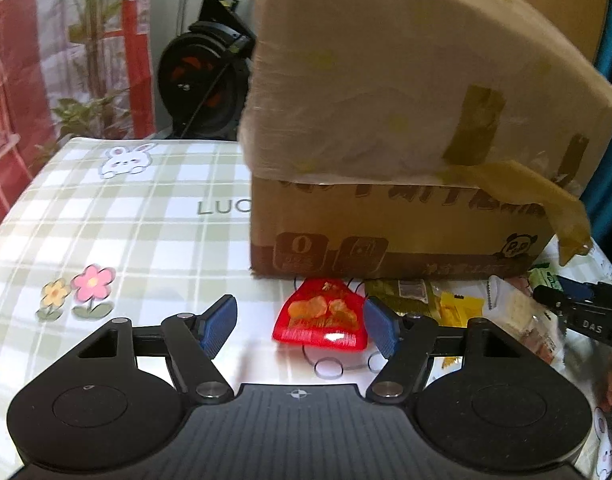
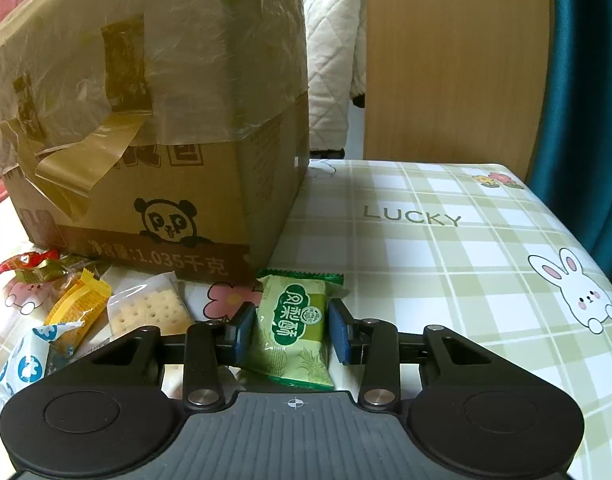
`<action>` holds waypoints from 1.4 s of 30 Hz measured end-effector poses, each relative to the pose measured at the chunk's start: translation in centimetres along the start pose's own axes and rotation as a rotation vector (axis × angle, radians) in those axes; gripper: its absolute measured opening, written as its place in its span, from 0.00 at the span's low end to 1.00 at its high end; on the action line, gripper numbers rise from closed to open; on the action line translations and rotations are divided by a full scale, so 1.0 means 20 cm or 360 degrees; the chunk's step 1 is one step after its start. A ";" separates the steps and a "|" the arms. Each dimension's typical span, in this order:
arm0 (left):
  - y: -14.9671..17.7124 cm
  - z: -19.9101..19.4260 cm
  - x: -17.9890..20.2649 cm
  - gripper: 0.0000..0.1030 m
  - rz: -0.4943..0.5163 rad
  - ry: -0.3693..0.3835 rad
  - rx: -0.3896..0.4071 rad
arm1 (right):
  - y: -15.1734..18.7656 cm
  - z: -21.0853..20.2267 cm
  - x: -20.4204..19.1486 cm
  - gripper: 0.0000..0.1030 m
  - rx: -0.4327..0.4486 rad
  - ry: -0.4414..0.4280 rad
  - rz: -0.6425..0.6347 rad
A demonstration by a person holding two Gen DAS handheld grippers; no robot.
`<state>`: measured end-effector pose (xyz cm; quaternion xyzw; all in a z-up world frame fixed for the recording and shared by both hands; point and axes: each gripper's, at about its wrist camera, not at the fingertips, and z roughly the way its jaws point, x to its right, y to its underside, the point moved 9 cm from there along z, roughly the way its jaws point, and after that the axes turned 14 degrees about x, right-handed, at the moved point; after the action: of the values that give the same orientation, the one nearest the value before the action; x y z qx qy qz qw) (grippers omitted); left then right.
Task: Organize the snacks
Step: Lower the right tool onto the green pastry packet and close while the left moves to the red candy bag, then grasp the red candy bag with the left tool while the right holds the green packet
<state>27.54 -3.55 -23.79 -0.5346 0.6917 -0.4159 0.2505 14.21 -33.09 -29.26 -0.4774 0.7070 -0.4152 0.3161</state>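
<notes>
A cardboard box with loose tape stands on the checked tablecloth; it also shows in the right wrist view. My left gripper is open, with a red snack packet lying on the table between its blue pads, nearer the right one. My right gripper is shut on a green pineapple-cake packet, just in front of the box's right corner.
Loose snacks lie in front of the box: a cracker pack, a yellow packet, a blue-white packet, small red and green packets. The tablecloth stretches right of the box. A wooden panel stands behind.
</notes>
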 end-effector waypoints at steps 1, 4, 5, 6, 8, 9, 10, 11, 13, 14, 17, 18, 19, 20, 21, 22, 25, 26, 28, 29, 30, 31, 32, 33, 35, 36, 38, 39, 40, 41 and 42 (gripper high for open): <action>0.00 0.03 0.01 0.70 0.0003 0.0015 -0.0017 | 0.00 0.00 0.00 0.36 0.0000 -0.0001 0.0001; 0.00 0.12 0.01 0.70 -0.0024 0.0017 -0.0062 | 0.00 0.00 0.00 0.36 0.0002 -0.0004 0.0005; 0.00 0.14 0.00 0.70 -0.0037 0.0011 -0.0076 | 0.00 0.00 0.00 0.36 0.0002 -0.0003 0.0007; 0.01 0.17 0.01 0.70 -0.0049 0.0012 -0.0090 | 0.00 -0.01 -0.01 0.36 0.0003 0.0000 0.0009; 0.02 0.20 0.02 0.70 -0.0047 0.0027 -0.0110 | 0.00 -0.01 -0.01 0.36 0.0003 0.0000 0.0010; 0.03 0.22 0.03 0.71 -0.0035 0.0034 -0.0118 | 0.00 -0.01 -0.01 0.36 0.0002 0.0000 0.0010; 0.05 0.23 0.05 0.71 -0.0021 0.0042 -0.0131 | 0.00 -0.01 -0.01 0.36 0.0002 -0.0001 0.0011; 0.06 0.24 0.06 0.72 -0.0011 0.0055 -0.0149 | 0.00 -0.01 -0.01 0.36 0.0002 -0.0002 0.0012; 0.08 0.24 0.08 0.74 0.0037 0.0062 -0.0143 | 0.00 -0.01 -0.01 0.36 0.0002 -0.0001 0.0013; 0.08 0.24 0.08 0.75 0.0050 0.0061 -0.0139 | 0.00 -0.01 -0.01 0.36 0.0002 -0.0001 0.0014; 0.09 0.23 0.08 0.75 0.0036 0.0062 -0.0129 | 0.00 -0.01 -0.01 0.36 0.0001 -0.0001 0.0014; 0.09 0.23 0.07 0.75 0.0029 0.0051 -0.0124 | 0.00 -0.01 -0.01 0.36 0.0001 -0.0001 0.0013; 0.09 0.23 0.06 0.75 0.0022 0.0041 -0.0120 | 0.00 -0.01 -0.01 0.36 0.0000 -0.0002 0.0014; 0.09 0.23 0.05 0.75 0.0009 0.0036 -0.0114 | 0.00 -0.01 -0.01 0.36 0.0000 -0.0002 0.0015; 0.09 0.23 0.04 0.74 -0.0005 0.0040 -0.0109 | 0.00 -0.01 -0.01 0.36 0.0000 -0.0002 0.0015; 0.08 0.22 0.03 0.74 -0.0015 0.0047 -0.0106 | 0.00 -0.01 -0.01 0.36 0.0000 -0.0002 0.0015; 0.09 0.22 0.02 0.71 0.0040 0.0047 -0.0116 | 0.00 -0.01 -0.01 0.36 -0.0001 -0.0002 0.0016; 0.09 0.21 0.03 0.68 0.0067 0.0041 -0.0123 | 0.00 -0.01 -0.01 0.36 -0.0001 -0.0002 0.0016; 0.09 0.19 0.04 0.62 0.0066 0.0047 -0.0126 | 0.00 -0.01 -0.01 0.36 -0.0001 -0.0002 0.0016; 0.09 0.18 0.03 0.60 0.0047 0.0054 -0.0124 | 0.00 -0.01 -0.01 0.36 -0.0001 -0.0002 0.0016; 0.09 0.18 0.02 0.59 0.0022 0.0063 -0.0122 | 0.00 -0.01 -0.01 0.36 -0.0001 -0.0003 0.0017; 0.09 0.17 0.02 0.59 0.0004 0.0070 -0.0117 | 0.00 -0.01 -0.01 0.36 -0.0002 -0.0003 0.0017; 0.10 0.15 0.01 0.57 -0.0001 0.0074 -0.0112 | 0.00 -0.01 -0.01 0.36 -0.0002 -0.0003 0.0017; 0.11 0.14 0.01 0.51 0.0001 0.0068 -0.0106 | 0.00 -0.01 -0.01 0.36 -0.0002 -0.0003 0.0017; 0.12 0.11 0.00 0.50 -0.0013 0.0052 -0.0096 | 0.00 -0.01 -0.01 0.36 -0.0002 -0.0003 0.0018; 0.14 0.09 0.01 0.44 -0.0017 0.0043 -0.0091 | 0.00 -0.01 -0.01 0.36 -0.0002 -0.0003 0.0018; 0.16 0.06 0.03 0.43 0.0059 0.0006 -0.0082 | 0.00 -0.01 -0.01 0.36 -0.0002 -0.0004 0.0021; 0.17 0.05 0.03 0.43 0.0095 -0.0001 -0.0079 | 0.00 -0.01 -0.02 0.36 -0.0002 -0.0004 0.0021; 0.19 0.03 0.05 0.43 0.0139 -0.0011 -0.0072 | 0.00 -0.01 -0.01 0.36 -0.0003 -0.0004 0.0021; 0.20 0.02 0.06 0.44 0.0167 -0.0015 -0.0064 | 0.00 -0.01 -0.01 0.36 -0.0003 -0.0005 0.0021; 0.20 0.01 0.06 0.43 0.0172 -0.0014 -0.0057 | 0.00 -0.01 -0.01 0.36 -0.0003 -0.0005 0.0021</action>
<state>25.16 -4.45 -27.10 -0.5027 0.7258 -0.3870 0.2660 14.15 -32.78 -29.22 -0.4737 0.7100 -0.4117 0.3194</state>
